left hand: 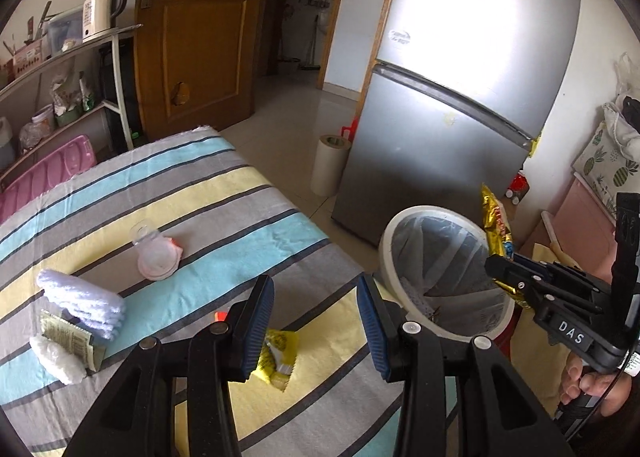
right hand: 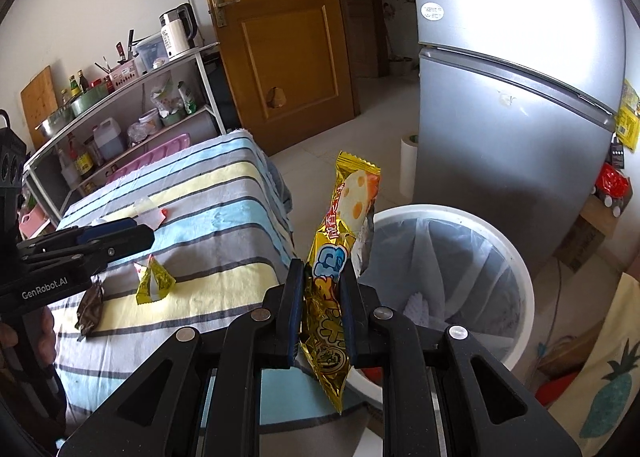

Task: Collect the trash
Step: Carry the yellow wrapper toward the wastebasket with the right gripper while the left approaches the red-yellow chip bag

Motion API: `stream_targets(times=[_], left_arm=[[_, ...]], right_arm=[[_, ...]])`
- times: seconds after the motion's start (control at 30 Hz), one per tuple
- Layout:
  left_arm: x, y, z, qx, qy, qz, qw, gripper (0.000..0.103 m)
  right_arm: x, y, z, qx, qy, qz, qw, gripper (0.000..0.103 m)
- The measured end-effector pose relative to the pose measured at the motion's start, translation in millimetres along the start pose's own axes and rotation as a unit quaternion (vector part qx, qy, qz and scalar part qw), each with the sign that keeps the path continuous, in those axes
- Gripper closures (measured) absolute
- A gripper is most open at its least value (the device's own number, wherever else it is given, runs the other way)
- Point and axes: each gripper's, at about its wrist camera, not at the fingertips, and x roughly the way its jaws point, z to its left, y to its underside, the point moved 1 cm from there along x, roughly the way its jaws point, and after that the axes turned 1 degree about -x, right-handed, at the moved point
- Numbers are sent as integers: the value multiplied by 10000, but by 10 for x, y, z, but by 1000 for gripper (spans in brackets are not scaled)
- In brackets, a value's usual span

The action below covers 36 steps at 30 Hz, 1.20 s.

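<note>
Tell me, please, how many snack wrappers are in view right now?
3: a gold wrapper clamped in the right gripper beside the bin, and a yellow wrapper and a brown wrapper on the striped cloth. Others may be hidden.

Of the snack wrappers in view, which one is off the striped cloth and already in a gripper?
The long gold wrapper, clamped upright in the right gripper beside the white bin. The small yellow wrapper and the dark brown one lie on the cloth.
</note>
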Motion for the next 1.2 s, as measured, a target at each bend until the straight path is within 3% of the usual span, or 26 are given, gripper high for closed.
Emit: stream_targets(times=[0.07,0.2,0.73,0.87,1.0,1.2], left_arm=[[45,72,109,-102,-209,108,9997,52],[143,180,268,-262,-593,293,9975,49],[464,322,427,-511,-829,723,9926,39],[442,333,425,-534,-845,645,9929,40],[431,320,424,-500,-850,599,9933,55],[389,300,417,-521,-739,538,9944,58]], right_arm=[[34,9,46,-10,-61,7,10000,85],[94,28,114,-28,-173,34,9998,85],[368,34,505,-373,-560,237,9975,85],[383,42,529,-398,-582,251,9972,85],[404,63,529,-420,-590,283,9970,85],[393,76,500,-390,-599,266,9971,85]])
